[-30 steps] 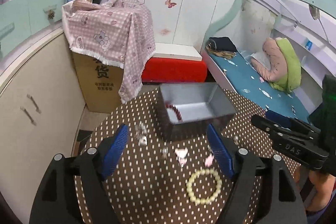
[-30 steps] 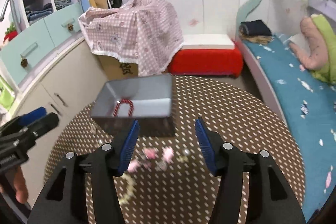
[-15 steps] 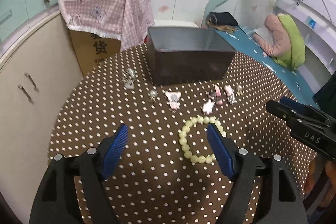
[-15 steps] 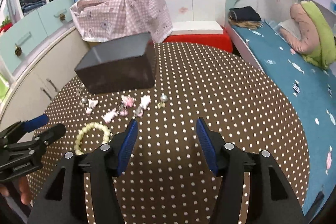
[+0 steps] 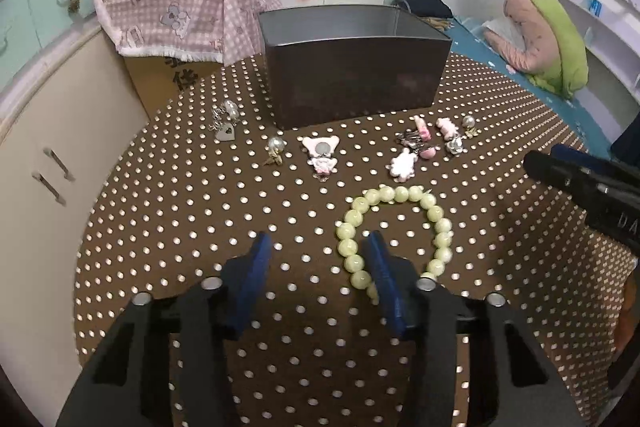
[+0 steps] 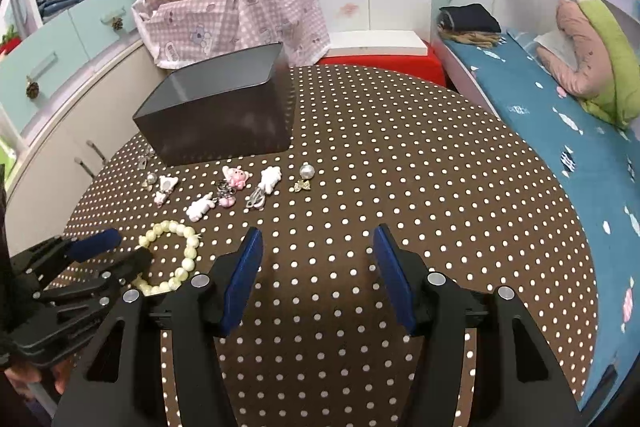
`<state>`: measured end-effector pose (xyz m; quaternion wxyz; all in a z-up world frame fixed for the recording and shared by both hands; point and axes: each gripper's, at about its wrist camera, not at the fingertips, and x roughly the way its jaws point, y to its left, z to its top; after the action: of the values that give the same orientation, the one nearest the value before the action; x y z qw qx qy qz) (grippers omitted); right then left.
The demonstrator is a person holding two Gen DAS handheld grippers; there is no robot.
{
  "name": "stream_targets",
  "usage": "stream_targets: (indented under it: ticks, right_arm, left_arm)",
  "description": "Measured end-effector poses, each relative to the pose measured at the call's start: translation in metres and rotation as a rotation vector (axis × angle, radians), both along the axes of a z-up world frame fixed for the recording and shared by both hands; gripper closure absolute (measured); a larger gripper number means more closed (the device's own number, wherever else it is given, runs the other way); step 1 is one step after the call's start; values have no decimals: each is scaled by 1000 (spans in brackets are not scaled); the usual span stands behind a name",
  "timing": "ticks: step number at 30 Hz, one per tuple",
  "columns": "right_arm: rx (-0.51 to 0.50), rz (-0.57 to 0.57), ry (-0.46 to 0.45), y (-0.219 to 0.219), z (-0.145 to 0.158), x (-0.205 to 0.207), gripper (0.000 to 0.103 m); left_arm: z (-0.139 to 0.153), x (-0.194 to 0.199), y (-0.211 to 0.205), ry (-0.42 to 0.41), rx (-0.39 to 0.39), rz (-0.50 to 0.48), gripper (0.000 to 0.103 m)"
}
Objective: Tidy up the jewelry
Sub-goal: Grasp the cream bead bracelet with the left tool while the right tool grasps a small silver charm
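My left gripper (image 5: 316,247), its jaws just narrowing yet apart, is hiding the near beads of the pale green bracelet (image 5: 434,215) behind one finger; nothing is lying between the pads. I'm seeing only the grey box (image 5: 352,83) walls, its contents hidden. My right gripper (image 6: 318,241) is hovering apart over bare dotted tablecloth (image 6: 440,167), showing the bed (image 6: 560,115) more fully

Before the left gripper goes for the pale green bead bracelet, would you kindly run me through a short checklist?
1. Bead bracelet lies flat and free on the table: ok.
2. Left gripper empty, its jaws have just been closing with only tablecloth between them: ok.
3. Beads between the left fingers: not ok; the right-hand finger sits inside the loop.
4. Right gripper open, empty and clear of the bracelet: ok.
5. Grey box upright, top open: ok.
6. Room inside the box: cannot tell.
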<state>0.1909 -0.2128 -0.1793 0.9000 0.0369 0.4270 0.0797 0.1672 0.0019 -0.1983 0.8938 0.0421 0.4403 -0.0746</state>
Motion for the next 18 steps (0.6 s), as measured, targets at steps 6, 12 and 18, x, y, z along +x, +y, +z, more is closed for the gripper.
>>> stream_targets:
  ticks: [6, 12, 18]
  right_arm:
    - [-15, 26, 11, 12, -5, 14, 47]
    - [-41, 71, 51, 35, -21, 32, 55]
    - [-58, 78, 48, 52, -22, 47, 62]
  left_arm:
    - [2, 3, 10, 10, -26, -4, 95]
    - [12, 3, 34, -10, -74, 48, 95]
    - [22, 0, 48, -30, -90, 63, 95]
